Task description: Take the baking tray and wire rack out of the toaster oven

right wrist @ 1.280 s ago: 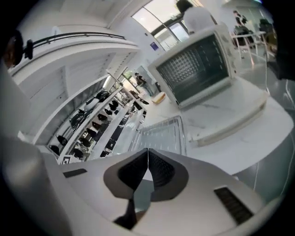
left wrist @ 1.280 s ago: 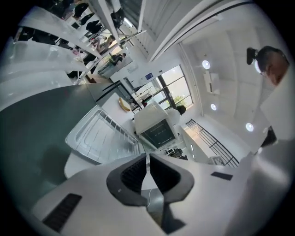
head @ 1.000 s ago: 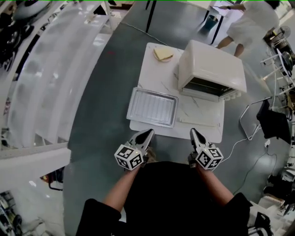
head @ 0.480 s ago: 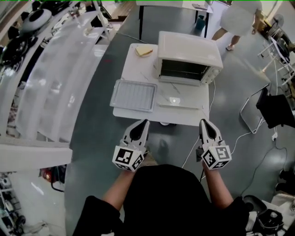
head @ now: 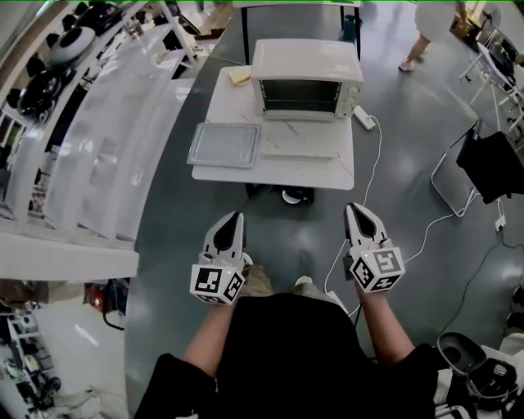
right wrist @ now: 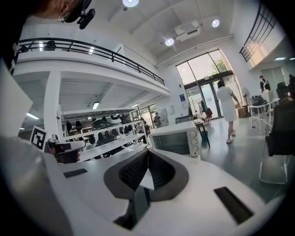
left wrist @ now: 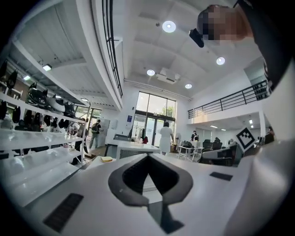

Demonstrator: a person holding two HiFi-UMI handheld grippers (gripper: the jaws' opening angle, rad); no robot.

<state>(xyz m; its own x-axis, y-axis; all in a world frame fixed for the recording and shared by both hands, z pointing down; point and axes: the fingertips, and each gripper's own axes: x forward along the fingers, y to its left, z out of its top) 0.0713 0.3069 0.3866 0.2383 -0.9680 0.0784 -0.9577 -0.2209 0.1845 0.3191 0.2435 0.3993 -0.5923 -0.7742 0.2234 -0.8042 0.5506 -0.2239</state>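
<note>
Nearest, well short of the toaster oven (head: 304, 72) and out over grey floor (head: 393, 172): left gripper (head: 237, 216) and right gripper (head: 353, 208), side by side and apart, both aimed toward the oven. Left jaws pressed together, tips meeting in a point, nothing between them. Right jaws likewise closed tip to tip and empty. Bare forearms and black clothing behind both.

Farther on, a white table (head: 270, 176) carrying the oven at its back edge. Baking tray (head: 225, 145) already outside the oven, lying flat on the table to the oven's front left, near the table's left corner. Directly in front of the oven, touching its base, a flat pale panel (head: 299, 143) that looks like the dropped-open door. Oven mouth dark and facing the grippers, knobs on its right side in the right gripper view. Wire rack not to be made out from here, whether inside the oven or on the door.

Just left of the oven, at the table's back corner, a small yellow slab (head: 239, 75). Just right of the oven, a white power strip (head: 363, 118).

Left of the oven, long white shelving (head: 106, 139). Beyond the oven to the right, a person in white (head: 430, 16) on the floor.
</note>
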